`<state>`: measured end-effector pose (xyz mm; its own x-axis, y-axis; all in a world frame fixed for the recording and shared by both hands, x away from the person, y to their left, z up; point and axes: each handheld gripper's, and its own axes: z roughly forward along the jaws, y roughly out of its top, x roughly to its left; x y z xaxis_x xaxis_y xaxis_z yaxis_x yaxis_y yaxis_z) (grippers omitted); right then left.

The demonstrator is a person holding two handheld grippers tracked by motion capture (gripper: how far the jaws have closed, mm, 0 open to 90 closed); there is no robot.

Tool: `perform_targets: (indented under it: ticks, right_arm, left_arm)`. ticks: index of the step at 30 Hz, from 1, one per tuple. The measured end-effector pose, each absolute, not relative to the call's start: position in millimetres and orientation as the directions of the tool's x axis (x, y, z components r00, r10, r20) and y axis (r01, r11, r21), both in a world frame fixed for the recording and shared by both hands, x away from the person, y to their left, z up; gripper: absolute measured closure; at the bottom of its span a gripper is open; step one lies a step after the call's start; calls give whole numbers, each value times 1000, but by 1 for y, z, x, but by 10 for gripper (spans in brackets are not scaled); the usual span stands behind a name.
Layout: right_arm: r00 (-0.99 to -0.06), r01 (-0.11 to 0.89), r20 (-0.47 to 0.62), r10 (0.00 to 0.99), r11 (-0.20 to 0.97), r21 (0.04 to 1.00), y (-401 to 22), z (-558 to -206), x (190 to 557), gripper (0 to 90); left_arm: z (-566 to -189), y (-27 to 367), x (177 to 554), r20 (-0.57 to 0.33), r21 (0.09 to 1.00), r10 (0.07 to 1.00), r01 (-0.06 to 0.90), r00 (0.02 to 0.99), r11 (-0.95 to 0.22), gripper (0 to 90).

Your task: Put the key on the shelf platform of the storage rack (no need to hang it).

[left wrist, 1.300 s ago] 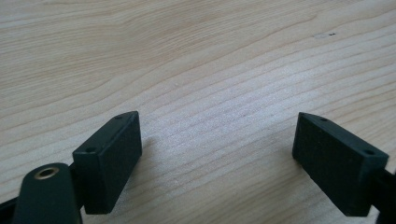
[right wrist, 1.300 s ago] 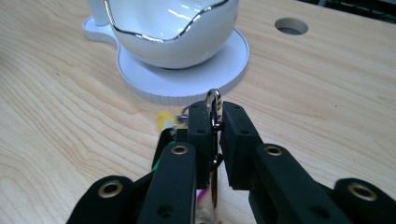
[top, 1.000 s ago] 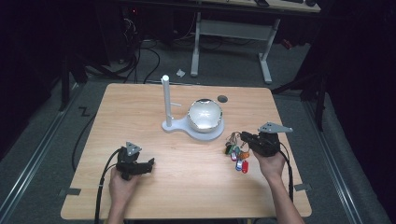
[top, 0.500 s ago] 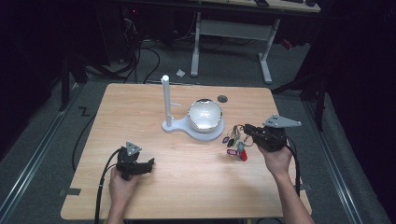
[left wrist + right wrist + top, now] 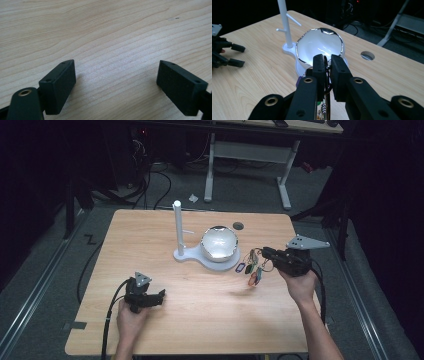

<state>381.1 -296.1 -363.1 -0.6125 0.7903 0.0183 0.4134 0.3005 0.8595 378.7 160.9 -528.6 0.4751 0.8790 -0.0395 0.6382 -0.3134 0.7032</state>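
Keys dangle off the counter, ring pinched in the right tool, ready for the white hook stand; left tool rests open-jawed.

Your right tool hangs near the bowl, with the white stand just beyond it blocking the worktop's middle. You have open wood ahead of your left tool.

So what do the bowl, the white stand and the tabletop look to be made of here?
The bowl looks like glossy white ceramic or glazed material with a mirror-like silvery rim, judging by its sharp highlights. The white stand with its pegs appears to be matte painted metal or plastic; I can't tell which. The tabletop shows light wood grain, possibly laminate or veneer.
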Motion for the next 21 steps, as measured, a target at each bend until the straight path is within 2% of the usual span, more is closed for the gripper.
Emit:
perform_targets:
  ticks: [13, 21]
  right_arm:
    - [-681, 352, 8, 732, 318, 880, -268, -335, 395, 832]
    - [-696, 348, 22, 717, 311, 884, -257, -324, 407, 832]
  left_arm:
    - [-529, 161, 379, -40, 704, 880, 638, 474, -312, 163]
    - [-529, 161, 379, -40, 704, 879, 638, 474, -312, 163]
